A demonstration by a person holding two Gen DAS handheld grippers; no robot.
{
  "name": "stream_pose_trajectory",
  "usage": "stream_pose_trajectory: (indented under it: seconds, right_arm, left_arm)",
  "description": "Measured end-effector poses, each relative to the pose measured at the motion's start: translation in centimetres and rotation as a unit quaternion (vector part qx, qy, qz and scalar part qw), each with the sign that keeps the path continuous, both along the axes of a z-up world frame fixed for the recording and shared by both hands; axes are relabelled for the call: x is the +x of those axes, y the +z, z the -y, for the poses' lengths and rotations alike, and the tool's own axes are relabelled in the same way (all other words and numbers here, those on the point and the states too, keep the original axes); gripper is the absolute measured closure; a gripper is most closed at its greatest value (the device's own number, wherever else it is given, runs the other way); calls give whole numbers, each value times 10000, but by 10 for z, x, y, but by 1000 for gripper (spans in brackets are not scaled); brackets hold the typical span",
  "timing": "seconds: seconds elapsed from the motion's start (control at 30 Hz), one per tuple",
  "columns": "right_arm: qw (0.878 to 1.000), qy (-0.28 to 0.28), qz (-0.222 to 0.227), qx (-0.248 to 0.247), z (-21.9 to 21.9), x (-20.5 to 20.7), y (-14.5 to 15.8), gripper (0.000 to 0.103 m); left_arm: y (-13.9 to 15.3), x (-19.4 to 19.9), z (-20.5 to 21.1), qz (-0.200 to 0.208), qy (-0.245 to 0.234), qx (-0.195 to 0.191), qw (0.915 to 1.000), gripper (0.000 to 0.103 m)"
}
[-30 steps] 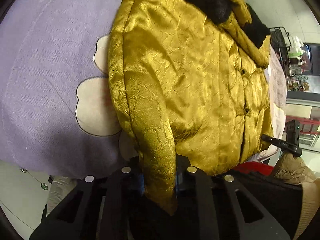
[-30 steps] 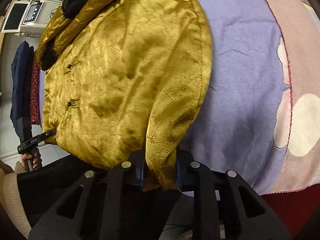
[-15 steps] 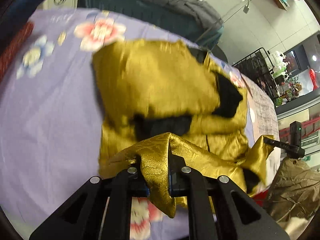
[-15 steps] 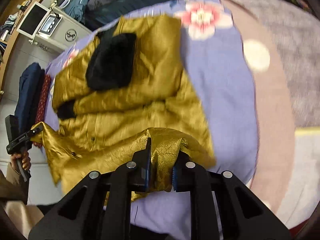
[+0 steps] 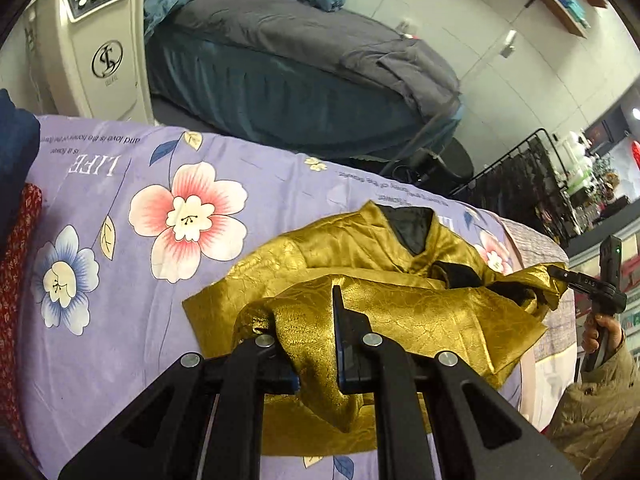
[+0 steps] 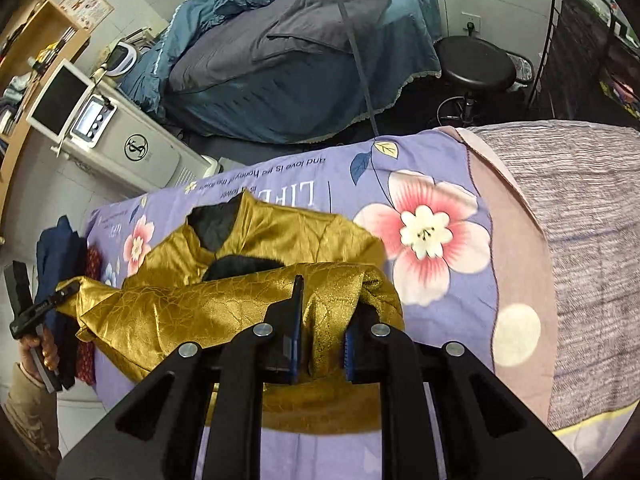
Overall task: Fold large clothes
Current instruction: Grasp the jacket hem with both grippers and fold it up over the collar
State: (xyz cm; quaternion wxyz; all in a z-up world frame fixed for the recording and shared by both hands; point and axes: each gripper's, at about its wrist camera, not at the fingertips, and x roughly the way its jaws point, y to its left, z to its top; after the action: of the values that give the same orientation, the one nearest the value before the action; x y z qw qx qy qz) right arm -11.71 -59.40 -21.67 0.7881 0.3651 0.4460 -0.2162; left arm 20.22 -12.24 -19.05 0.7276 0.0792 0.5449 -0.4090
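Item: gold satin jacket [image 5: 360, 276], black lining showing at the collar. It lies bunched on the lilac flowered bedsheet [image 5: 120, 320], toward the sheet's near edge, with its lower hem lifted and doubled over the body.

My left gripper [image 5: 316, 344]: fingers [image 5: 344, 340] narrowed onto a fold of the jacket's hem, gold cloth pinched between the pads and hanging out below them. In the right wrist view this same gripper [image 6: 60, 296] shows at the jacket's left end, gripping a corner of the cloth, held by my bare hand [image 6: 40, 352].

My right gripper [image 6: 320, 328]: fingers [image 6: 294, 328] closed to a narrow gap around another fold of the hem, cloth filling the space between the blue pads. In the left wrist view it [image 5: 560, 276] appears at the jacket's right end, near the sheet's right edge, cloth drawn taut to its tips.

Between the two grips the hem spans the jacket's width, raised off the sheet.

Surroundings: grey woven blanket [image 6: 580, 240] along the sheet's right side; dark blue and red garments [image 5: 16, 200] at its left edge; second bed with grey quilt [image 5: 320, 40] beyond; white machine [image 5: 100, 48]; black stool [image 6: 476, 68].
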Motion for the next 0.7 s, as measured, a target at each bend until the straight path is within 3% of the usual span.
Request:
stream_pose_trajectory:
  seconds: [0.17, 0.3, 0.43, 0.57, 0.7]
  right_arm:
    - [9982, -381, 5, 459, 20, 24, -37, 87]
    - [9890, -961, 199, 1106, 38, 27, -68, 87]
    - [9855, -1139, 170, 1248, 44, 30, -86, 87]
    - [9805, -1299, 145, 1466, 43, 31, -105, 83]
    - [9656, -1653, 426, 1963, 46, 22, -123, 72]
  left_arm:
    - [-37, 21, 20, -194, 308, 522, 9980, 92]
    - [-63, 33, 28, -461, 597, 664, 9949, 90]
    - [-86, 43, 30, -743, 826, 747, 9910, 88]
    - [-106, 56, 16, -1499, 1401, 469, 9776, 77]
    - [-107, 70, -6, -2123, 1895, -196, 9585, 63]
